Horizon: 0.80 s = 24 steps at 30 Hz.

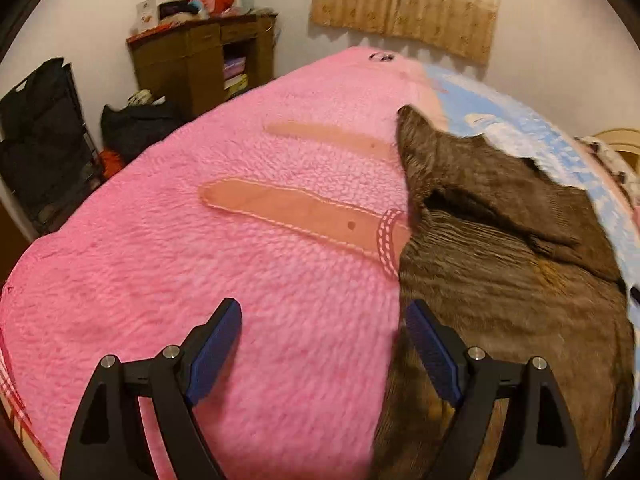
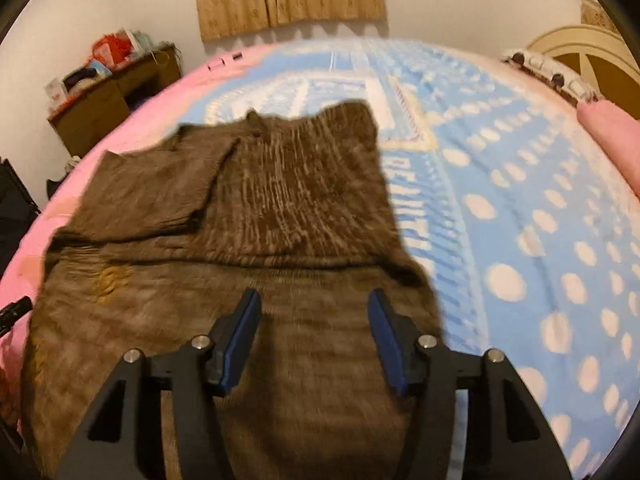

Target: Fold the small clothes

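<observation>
Knitwear, soft and limp: brown sweater (image 2: pixel 224 280) likely light but floppy, sure to sag and crease rather than hold a shape, with a ribbed knit that should give the pads good purchase and little risk of slipping. Best taken, by the look of it, at an outer edge or corner of the folded layers, pinching through both thicknesses so the fold travels as one.

Left to right across the bed: pink fleece blanket (image 1: pixel 160 264) with stitched strap motifs, then the sweater lying flat over the seam between pink and blue, then blue dotted blanket (image 2: pixel 520 220) beyond its right edge. Dark olive-brown, ribbed, one sleeve folded in over the chest at the left, upper part doubled across a horizontal crease, a small yellowish mark near the left side.

Left gripper (image 1: pixel 324 320) hovering with jaws wide apart and nothing between them, over pink fleece just beside the sweater's left border. Right gripper (image 2: pixel 314 312) above the lower body of the sweater, jaws apart, gripping nothing.
</observation>
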Tool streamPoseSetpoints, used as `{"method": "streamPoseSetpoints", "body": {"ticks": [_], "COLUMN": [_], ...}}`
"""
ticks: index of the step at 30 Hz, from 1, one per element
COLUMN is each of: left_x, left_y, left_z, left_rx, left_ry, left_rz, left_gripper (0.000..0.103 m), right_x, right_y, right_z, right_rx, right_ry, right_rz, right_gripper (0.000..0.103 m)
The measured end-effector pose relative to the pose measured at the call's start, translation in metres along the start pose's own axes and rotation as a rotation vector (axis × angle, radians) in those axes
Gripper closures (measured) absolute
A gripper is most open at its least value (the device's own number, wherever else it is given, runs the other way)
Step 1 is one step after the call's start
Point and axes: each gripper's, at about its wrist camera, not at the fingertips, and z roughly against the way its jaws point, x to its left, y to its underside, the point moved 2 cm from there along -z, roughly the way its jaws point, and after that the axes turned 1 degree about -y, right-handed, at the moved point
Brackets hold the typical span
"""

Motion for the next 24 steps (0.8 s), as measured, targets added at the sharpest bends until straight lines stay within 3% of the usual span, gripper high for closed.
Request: {"method": "streamPoseSetpoints", "body": {"ticks": [5, 11, 14, 15, 17, 19, 21, 24], "left_x": [0.014, 0.022, 0.017, 0.016, 0.013, 0.010, 0.006, -0.001], "left_y": [0.017, 0.052, 0.075, 0.083, 0.100, 0.113, 0.124, 0.128], "left_z": [0.042, 0.068, 0.080, 0.082, 0.082, 0.080, 0.078, 0.077], "left_rx": [-0.047, 0.011, 0.042, 0.048, 0.079, 0.117, 0.138, 0.144], "left_ry": [0.075, 0.195, 0.262, 0.279, 0.310, 0.349, 0.378, 0.366], "left_rz": [-0.113, -0.210, -0.249, -0.247, -0.229, -0.206, -0.190, -0.182], "left_gripper": [0.018, 0.018, 0.018, 0.018, 0.018, 0.018, 0.018, 0.018], "right_x": [-0.046, -0.102, -0.108, -0.108, -0.105, -0.099, -0.090, -0.064], "right_y": [0.003, 0.015, 0.028, 0.034, 0.039, 0.047, 0.056, 0.074], "right_z": [0.118, 0.292, 0.361, 0.381, 0.388, 0.374, 0.344, 0.269], "right_rx": [-0.237, -0.534, -0.641, -0.669, -0.651, -0.573, -0.461, -0.250], "right_ry": [0.024, 0.075, 0.023, -0.033, -0.127, -0.165, -0.134, -0.133], "right_rz": [-0.107, -0.211, -0.198, -0.182, -0.160, -0.145, -0.112, -0.043], "right_gripper": [0.043, 0.041, 0.040, 0.038, 0.018, 0.013, 0.013, 0.030]}}
